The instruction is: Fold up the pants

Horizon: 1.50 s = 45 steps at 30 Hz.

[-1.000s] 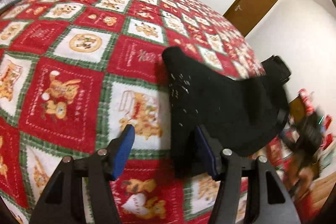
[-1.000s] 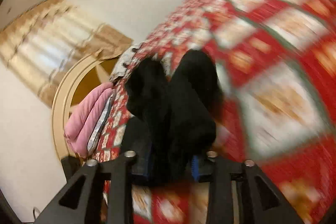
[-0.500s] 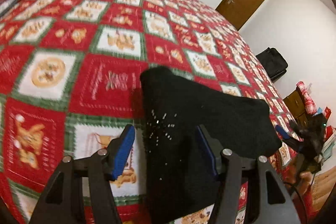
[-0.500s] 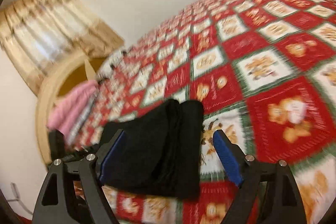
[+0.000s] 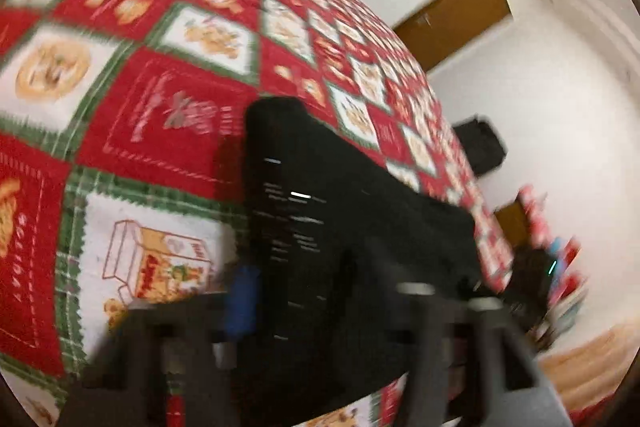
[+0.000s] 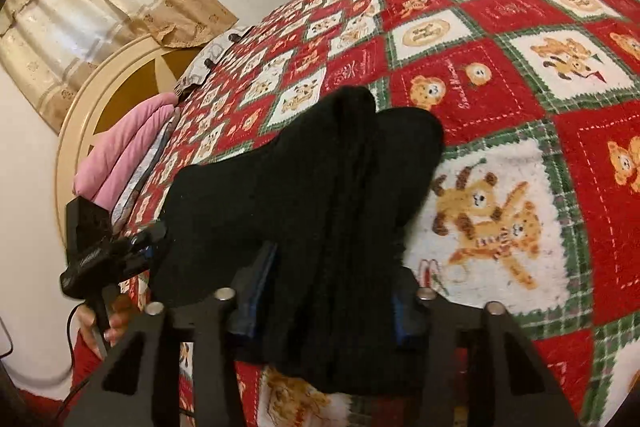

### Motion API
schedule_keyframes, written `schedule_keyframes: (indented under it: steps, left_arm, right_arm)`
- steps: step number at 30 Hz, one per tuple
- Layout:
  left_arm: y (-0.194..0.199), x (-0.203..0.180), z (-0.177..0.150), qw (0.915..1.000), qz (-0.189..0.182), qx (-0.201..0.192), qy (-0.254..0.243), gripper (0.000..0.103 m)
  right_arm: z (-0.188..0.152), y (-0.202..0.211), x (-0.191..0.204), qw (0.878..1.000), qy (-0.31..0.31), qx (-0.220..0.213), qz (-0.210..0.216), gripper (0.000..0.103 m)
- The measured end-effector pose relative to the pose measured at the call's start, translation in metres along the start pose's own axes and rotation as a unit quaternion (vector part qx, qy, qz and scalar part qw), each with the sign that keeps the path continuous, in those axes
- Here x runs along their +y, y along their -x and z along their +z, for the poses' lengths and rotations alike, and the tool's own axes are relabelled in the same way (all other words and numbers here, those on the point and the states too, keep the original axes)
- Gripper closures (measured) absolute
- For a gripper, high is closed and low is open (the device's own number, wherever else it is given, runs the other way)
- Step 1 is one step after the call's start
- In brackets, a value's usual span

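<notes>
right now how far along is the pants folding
Done: the black pants already lie on the quilt as a compact bundle of several layers.

In hand: both claws have just been closing on it, the right claw across the thick near end, the left claw on the other edge.

Left: most likely one more fold or a final tidy and set-down. The left view is blurred, so its grip is hard to judge.
</notes>
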<state>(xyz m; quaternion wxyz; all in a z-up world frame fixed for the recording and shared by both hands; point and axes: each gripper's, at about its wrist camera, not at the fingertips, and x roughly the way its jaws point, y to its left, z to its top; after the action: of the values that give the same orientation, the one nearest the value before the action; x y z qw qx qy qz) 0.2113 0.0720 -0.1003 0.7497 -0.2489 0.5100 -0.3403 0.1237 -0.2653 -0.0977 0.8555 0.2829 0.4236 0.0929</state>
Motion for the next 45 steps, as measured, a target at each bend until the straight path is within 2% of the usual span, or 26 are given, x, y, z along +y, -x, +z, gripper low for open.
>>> schedule_keyframes:
  steps: [2,3,5,7,9,13,14,15,18,22,23,24,25,26,27,28,29,31,33,35,36,40,41,45]
  left_arm:
    - [-0.001,0.012,-0.001,0.9985,-0.032,0.000,0.045,0.088]
    - [0.000,0.007,-0.003,0.9992,-0.023,-0.007,0.034,0.088]
    - [0.009,-0.014,-0.006,0.9993,0.017,-0.026,-0.021,0.089]
    - [0.021,-0.029,-0.005,0.9980,0.016,-0.041,-0.046,0.089]
    - [0.041,-0.042,0.004,0.9954,0.021,-0.066,-0.067,0.089]
    - [0.091,-0.048,0.031,0.9853,0.062,-0.128,-0.095,0.089]
    - [0.105,-0.046,0.040,0.9812,0.083,-0.143,-0.099,0.089]
    - [0.110,-0.044,0.045,0.9786,0.096,-0.151,-0.102,0.089]
    - [0.131,-0.021,0.068,0.9634,0.171,-0.174,-0.112,0.088]
    - [0.116,0.022,0.089,0.9453,0.263,-0.164,-0.101,0.086]
    - [0.106,0.039,0.094,0.9414,0.288,-0.152,-0.089,0.081]
    - [0.101,0.050,0.095,0.9390,0.303,-0.141,-0.079,0.078]
    - [0.090,0.068,0.096,0.9366,0.322,-0.123,-0.062,0.071]
    - [0.085,0.080,0.096,0.9372,0.327,-0.111,-0.050,0.057]
    - [0.087,0.086,0.091,0.9397,0.314,-0.128,-0.048,0.056]
    - [0.090,0.085,0.088,0.9397,0.310,-0.136,-0.050,0.052]
    - [0.092,0.083,0.088,0.9370,0.318,-0.135,-0.052,0.041]
    - [0.097,0.076,0.087,0.9163,0.371,-0.141,-0.052,0.020]
    - [0.108,0.067,0.081,0.8999,0.403,-0.158,-0.055,0.019]
    - [0.113,0.061,0.078,0.8907,0.420,-0.165,-0.054,0.019]
    - [0.118,0.055,0.072,0.8818,0.436,-0.172,-0.052,0.019]
    - [0.126,0.036,0.057,0.8617,0.460,-0.199,-0.076,0.019]
    - [0.130,0.025,0.048,0.8571,0.465,-0.207,-0.080,0.017]
    - [0.135,0.002,0.033,0.8510,0.466,-0.226,-0.086,0.008]
  right_arm:
    - [0.001,0.000,0.006,1.000,0.024,0.009,-0.013,0.066]
    - [0.002,0.000,0.012,0.999,0.041,0.015,-0.025,0.069]
    - [0.006,0.002,0.023,0.997,0.061,0.017,-0.036,0.071]
    - [0.014,0.007,0.038,0.996,0.083,0.005,-0.038,0.071]
    - [0.027,0.013,0.055,0.996,0.094,-0.002,-0.007,0.072]
    - [0.056,0.000,0.107,0.988,0.153,-0.022,0.030,0.072]
    - [0.062,-0.004,0.115,0.986,0.161,-0.026,0.037,0.072]
    - [0.073,-0.017,0.129,0.984,0.170,-0.028,0.051,0.072]
    - [0.105,-0.072,0.158,0.980,0.181,-0.025,0.085,0.072]
    - [0.123,-0.156,0.171,0.975,0.191,-0.006,0.113,0.070]
    - [0.123,-0.169,0.170,0.975,0.189,0.000,0.115,0.068]
    - [0.121,-0.196,0.166,0.977,0.188,0.014,0.097,0.064]
    - [0.118,-0.212,0.161,0.980,0.184,0.024,0.073,0.060]
    - [0.117,-0.221,0.156,0.982,0.170,0.038,0.070,0.057]
    - [0.121,-0.224,0.146,0.985,0.137,0.046,0.097,0.055]
    - [0.126,-0.219,0.141,0.985,0.116,0.039,0.118,0.051]
    - [0.130,-0.211,0.133,0.987,0.095,0.031,0.123,0.044]
    - [0.135,-0.196,0.122,0.990,0.075,0.017,0.117,0.043]
    - [0.139,-0.171,0.107,0.992,0.036,-0.012,0.120,0.043]
    - [0.136,-0.140,0.101,0.991,0.006,-0.056,0.120,0.043]
    - [0.134,-0.130,0.104,0.991,0.004,-0.068,0.118,0.043]
    - [0.110,-0.096,0.144,0.990,0.049,-0.095,0.091,0.042]
    - [0.101,-0.090,0.155,0.989,0.065,-0.097,0.086,0.042]
    - [0.063,-0.070,0.199,0.985,0.130,-0.097,0.060,0.042]
